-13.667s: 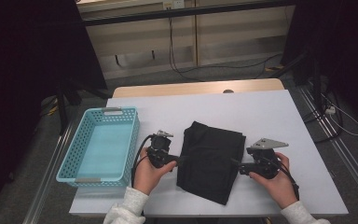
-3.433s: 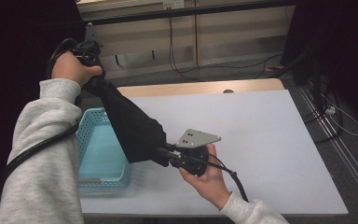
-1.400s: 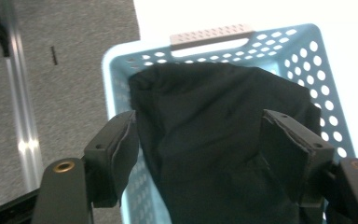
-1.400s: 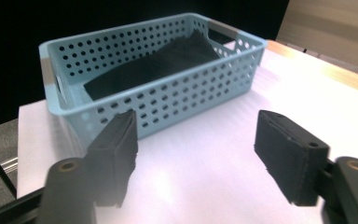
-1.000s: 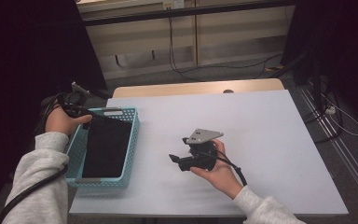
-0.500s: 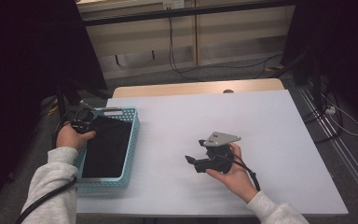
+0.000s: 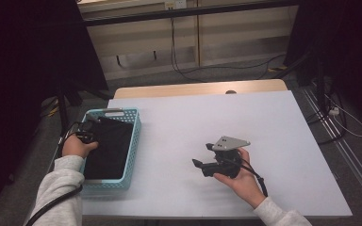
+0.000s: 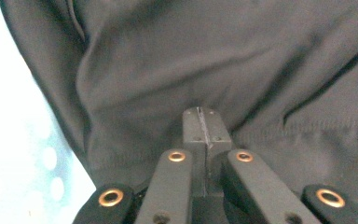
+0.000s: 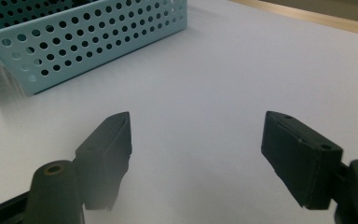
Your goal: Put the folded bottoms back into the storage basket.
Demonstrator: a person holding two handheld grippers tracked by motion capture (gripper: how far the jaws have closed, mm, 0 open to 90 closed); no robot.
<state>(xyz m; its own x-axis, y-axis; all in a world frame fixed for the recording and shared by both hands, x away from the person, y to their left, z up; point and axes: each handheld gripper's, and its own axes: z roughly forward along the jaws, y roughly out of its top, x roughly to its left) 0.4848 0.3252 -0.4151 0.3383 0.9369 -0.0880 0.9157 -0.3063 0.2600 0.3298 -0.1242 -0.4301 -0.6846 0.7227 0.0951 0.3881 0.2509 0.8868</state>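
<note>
Since half a second ago the right gripper point(image 7: 199, 165) has drifted slightly toward the person and hangs over the bare table point(image 7: 273, 127), its jaws spread wide with nothing between them. At the basket point(image 7: 133, 141), the left gripper point(image 7: 88, 129) rests on the black cloth point(image 7: 108, 148), jaws pressed together; whether a fold is pinched I cannot tell. Cloth lies inside the basket at the table's left edge

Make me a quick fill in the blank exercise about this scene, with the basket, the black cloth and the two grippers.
1. The black cloth lies inside the light blue ____.
2. The right gripper has its jaws ____ over the bare white table.
3. The left gripper has its jaws ____, right at the cloth.
4. The basket sits at the table's ____ edge.

Missing words: basket; open; shut; left
</note>
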